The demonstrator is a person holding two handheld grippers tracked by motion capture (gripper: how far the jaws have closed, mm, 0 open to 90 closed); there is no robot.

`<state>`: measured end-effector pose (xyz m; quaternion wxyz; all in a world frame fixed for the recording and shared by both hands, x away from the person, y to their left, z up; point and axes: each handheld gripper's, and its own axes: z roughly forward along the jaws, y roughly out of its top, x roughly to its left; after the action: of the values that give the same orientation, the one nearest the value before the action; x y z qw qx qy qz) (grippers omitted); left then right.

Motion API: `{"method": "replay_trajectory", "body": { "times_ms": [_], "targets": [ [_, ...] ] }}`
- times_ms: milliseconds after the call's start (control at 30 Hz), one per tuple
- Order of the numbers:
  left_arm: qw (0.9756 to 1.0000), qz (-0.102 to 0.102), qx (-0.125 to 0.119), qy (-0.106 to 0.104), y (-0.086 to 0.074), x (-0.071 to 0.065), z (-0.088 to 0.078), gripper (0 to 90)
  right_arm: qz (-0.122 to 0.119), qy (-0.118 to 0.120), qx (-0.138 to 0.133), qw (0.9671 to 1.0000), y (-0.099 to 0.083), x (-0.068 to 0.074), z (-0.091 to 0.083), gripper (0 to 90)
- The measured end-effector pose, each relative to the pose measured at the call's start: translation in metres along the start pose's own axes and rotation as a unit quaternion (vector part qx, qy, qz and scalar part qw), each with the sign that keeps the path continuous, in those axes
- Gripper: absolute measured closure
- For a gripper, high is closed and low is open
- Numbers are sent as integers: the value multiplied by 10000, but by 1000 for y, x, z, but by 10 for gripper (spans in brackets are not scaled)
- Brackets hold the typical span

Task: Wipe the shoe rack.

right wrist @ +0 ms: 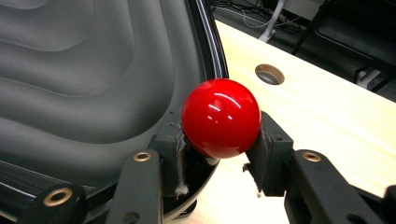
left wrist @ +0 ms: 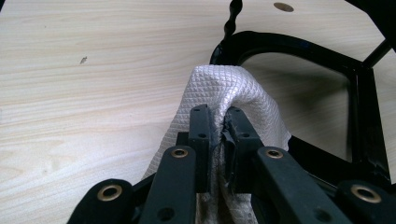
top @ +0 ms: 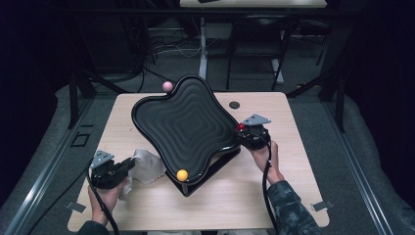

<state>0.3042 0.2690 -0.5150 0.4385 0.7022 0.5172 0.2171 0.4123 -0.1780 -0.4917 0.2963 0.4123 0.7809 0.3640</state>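
Left tongs (left wrist: 217, 126) pinch the soft, limp white cloth (left wrist: 233, 91) at lower left. Right tongs (right wrist: 219, 149) clamp the slick red knob (right wrist: 220, 117) on the probably rigid black tray (top: 188, 125), mid-frame.

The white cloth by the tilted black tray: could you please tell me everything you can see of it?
The white cloth looks like a soft woven fabric with a fine diamond-grid texture. It is crumpled, not spread flat. The left hand-held gripper is shut on a fold of it, which arches over the jaw tips. In the high view the cloth bunches on the wooden table near its front left, beside the black tray; whether it touches the tray's stand I cannot tell.
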Motion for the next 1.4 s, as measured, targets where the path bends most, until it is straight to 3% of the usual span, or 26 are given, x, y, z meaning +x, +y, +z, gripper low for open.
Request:
{"method": "replay_trajectory", "body": {
  "times_ms": [333,467,800,900,933,967,1000,1033,1067,1133,1167,1233,1267,1367,1400],
  "targets": [
    [10000,-20,-28,-10,1,-2,2,823,-59,-42,-54,10000,4,-9,11,604],
    [10000,31,-13,-72,3,-5,5,823,-117,-93,85,9999,12,-18,21,606],
    [9999,90,6,-127,4,-8,9,824,79,-138,336,9993,31,-29,44,607],
    [9998,117,39,-146,3,-9,10,824,211,-163,436,9987,36,-31,47,491],
    [9998,117,39,-146,3,-9,10,824,211,-163,436,9987,36,-31,47,491],
    [9998,116,33,-144,3,-8,10,824,344,-165,456,9982,35,-30,42,410],
    [9998,104,25,-150,3,-8,10,824,344,-165,456,9982,35,-30,42,410],
    [9999,96,30,-139,3,-7,10,823,482,-79,391,9980,33,-27,33,341],
    [9999,93,30,-125,3,-6,10,823,517,16,378,9979,32,-25,27,316],
    [9999,84,20,-117,3,-6,10,824,528,-92,275,9982,29,-20,22,297],
    [9999,70,12,-113,3,-6,10,824,628,159,246,9976,25,-13,8,247],
    [9999,76,12,-114,4,-6,10,823,651,256,248,9972,22,-9,1,223],
    [9999,82,4,-127,3,-7,10,823,681,481,219,9963,15,1,-12,179],
    [9999,99,29,-124,4,-8,10,821,578,814,320,9945,7,16,-27,134],
    [9999,99,29,-124,4,-8,10,821,578,814,320,9945,7,16,-27,134]
  ]
}}
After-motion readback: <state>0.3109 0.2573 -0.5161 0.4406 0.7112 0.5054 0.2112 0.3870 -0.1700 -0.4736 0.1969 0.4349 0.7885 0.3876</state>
